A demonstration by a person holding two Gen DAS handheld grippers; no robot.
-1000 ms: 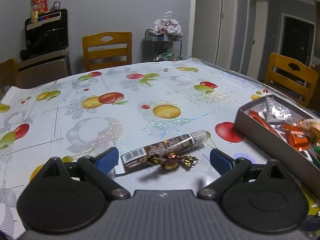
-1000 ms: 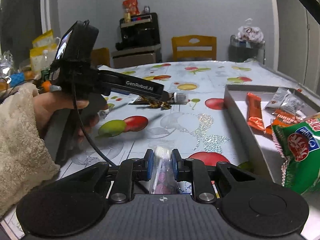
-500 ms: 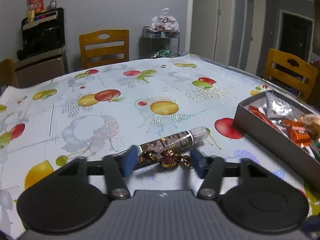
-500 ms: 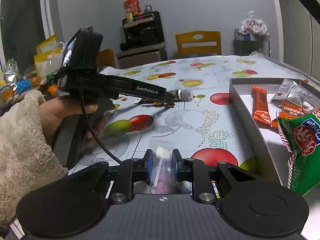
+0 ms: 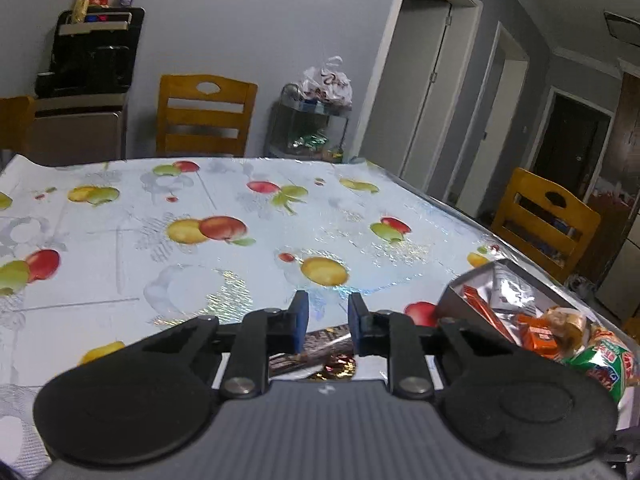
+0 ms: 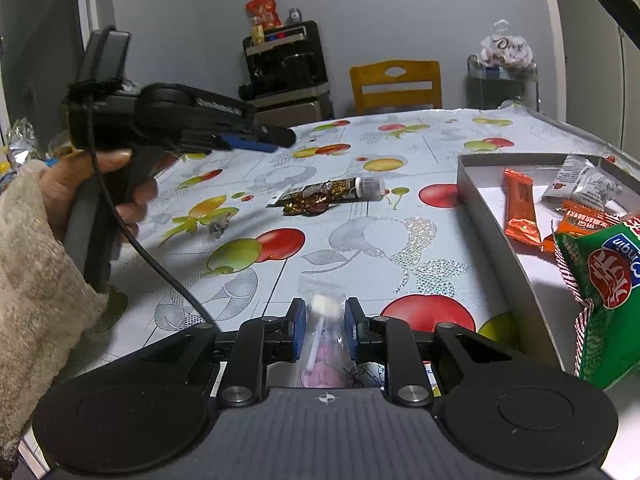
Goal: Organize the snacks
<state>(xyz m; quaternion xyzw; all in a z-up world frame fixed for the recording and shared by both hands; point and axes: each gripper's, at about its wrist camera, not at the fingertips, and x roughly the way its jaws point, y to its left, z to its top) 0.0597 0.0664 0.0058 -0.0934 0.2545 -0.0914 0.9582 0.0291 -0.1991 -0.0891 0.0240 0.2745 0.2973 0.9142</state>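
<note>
While the right gripper (image 6: 325, 334) is clamping a clear-wrapped lollipop (image 6: 320, 336) between its blue pads, the left gripper (image 5: 325, 326) is hanging above the table with its jaws drawn close together around nothing at all. In the right wrist view it is hovering well off the surface at 10 o'clock, held in a hand (image 6: 86, 184) in a fuzzy beige sleeve. The gold-foil candy (image 6: 310, 203) and the dark chocolate tube (image 6: 334, 192) are lying on the table touching each other, near centre in the right view and just below the left fingers at 6 o'clock in the left view, the candy (image 5: 336, 368) half hidden there.

Judging by this, the step in hand is gathering loose snacks into the grey box (image 6: 492, 216), which is sitting at 3 o'clock and is already holding an orange bar (image 6: 520, 208), a silver packet (image 6: 580, 180) and a green bag (image 6: 600, 300). Next, the right side probably needs to carry the lollipop over the box wall and let go, and the left likely needs to open, drop lower and straddle the candy squarely; foil that small could slip aside.

A glossy fruit-print tablecloth (image 5: 200, 288) is covering the table, so wrappers may slide. Wooden chairs (image 5: 206, 116) are standing against a grey wall, with a black appliance (image 5: 90, 56) at 10 o'clock and doorways at 2 o'clock.
</note>
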